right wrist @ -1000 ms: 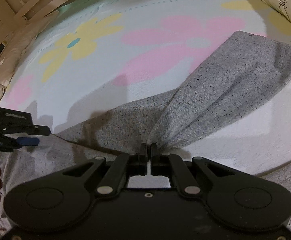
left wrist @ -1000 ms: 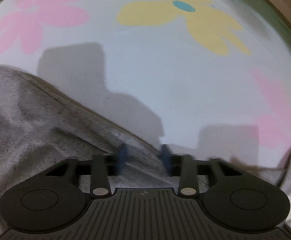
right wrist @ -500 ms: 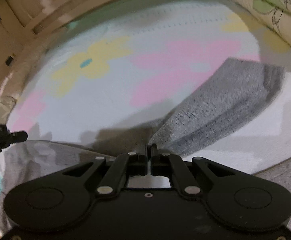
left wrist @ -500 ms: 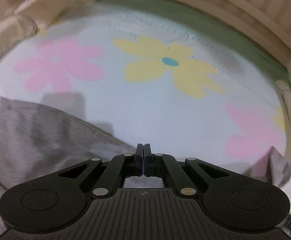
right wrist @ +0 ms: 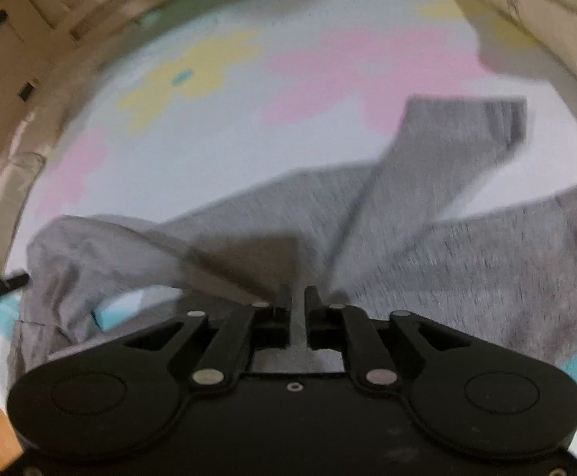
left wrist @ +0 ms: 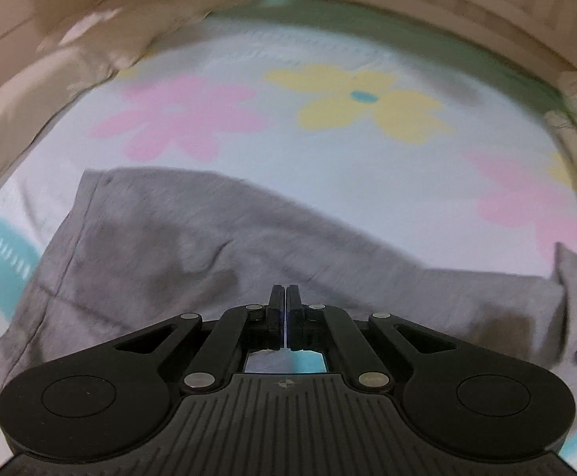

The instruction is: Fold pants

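A: Start close in. What are the two grippers doing?

B: The left gripper (left wrist: pixel 287 297) has its jaws pressed together, above the grey pants (left wrist: pixel 217 238). Whether a fold of cloth is caught between them I cannot tell; the tips look bare from this angle. The right gripper (right wrist: pixel 298 297) is clamped on a bunched pinch of the pants (right wrist: pixel 466 261), with a strip of grey cloth showing in the narrow gap between its fingers.

A: And the pants themselves?

B: Spread on the flowered bed sheet (left wrist: pixel 367 182), raised and rumpled near the grippers. In the left view the cloth runs wide across the frame with a seam or hem line down its left side. In the right view one leg (right wrist: pixel 459 135) angles away up and to the right, its hemmed end lying flat on the sheet, and the other leg (right wrist: pixel 526 246) lies beside it, apart at the ends.

A: So how far along is the folding?

B: Early, I'd judge. The legs are splayed rather than stacked, and the near part is lumpy, with blue sheet showing under a lifted edge. No neat fold is visible yet.

A: What's left?

B: Probably bringing one leg over the other, smoothing, then folding the length down.

A: Further back?

B: A yellow flower (left wrist: pixel 367 99) and a pink flower (left wrist: pixel 185 119) on the sheet, then the bed's wooden frame (left wrist: pixel 486 12). Everything is motion-blurred.
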Tool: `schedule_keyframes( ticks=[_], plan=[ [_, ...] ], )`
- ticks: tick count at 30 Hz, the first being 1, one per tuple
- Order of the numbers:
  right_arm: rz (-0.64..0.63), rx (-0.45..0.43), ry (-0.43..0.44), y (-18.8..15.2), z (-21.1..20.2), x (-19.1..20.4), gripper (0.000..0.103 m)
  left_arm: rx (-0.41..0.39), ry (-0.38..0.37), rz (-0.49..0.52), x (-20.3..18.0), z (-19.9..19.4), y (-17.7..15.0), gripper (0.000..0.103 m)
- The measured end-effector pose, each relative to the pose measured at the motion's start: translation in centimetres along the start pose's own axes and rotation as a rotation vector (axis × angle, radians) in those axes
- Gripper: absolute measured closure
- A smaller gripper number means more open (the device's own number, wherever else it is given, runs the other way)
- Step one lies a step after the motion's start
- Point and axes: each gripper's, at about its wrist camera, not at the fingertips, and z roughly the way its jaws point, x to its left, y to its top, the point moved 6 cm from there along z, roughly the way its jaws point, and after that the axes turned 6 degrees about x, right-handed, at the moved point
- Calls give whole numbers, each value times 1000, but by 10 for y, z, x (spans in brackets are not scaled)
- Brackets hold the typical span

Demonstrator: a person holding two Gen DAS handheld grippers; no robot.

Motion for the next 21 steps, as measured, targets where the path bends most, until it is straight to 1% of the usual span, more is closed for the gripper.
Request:
schedule_keyframes(
  ticks=[1,4,5,6,8,10,12,16,18,21],
  plan=[
    [-29,-29,9,4,-6,9,86,4,16,-3,9,2,1,102],
    [-145,-91,37,20,-13,47,77,4,54,-19,38,8,10,102],
    [-178,-98,60,23,-11,61,73,8,56,-31,47,10,14,102],
    [-214,-94,90,27,-6,76,71,15,57,-39,58,12,16,102],
    [-279,-76,136,34,14,105,71,24,74,-49,79,16,18,102],
    [-329,-68,159,41,37,130,70,36,92,-61,100,22,16,102],
    [-386,-50,182,50,63,154,70,57,95,-77,117,30,11,102],
    [-487,-42,196,65,112,198,69,104,107,-97,148,48,-6,102],
    [-514,-27,217,72,129,217,69,135,108,-109,160,60,-17,102],
    [-540,10,273,73,144,241,67,171,121,-114,175,75,-30,101]
  ],
)
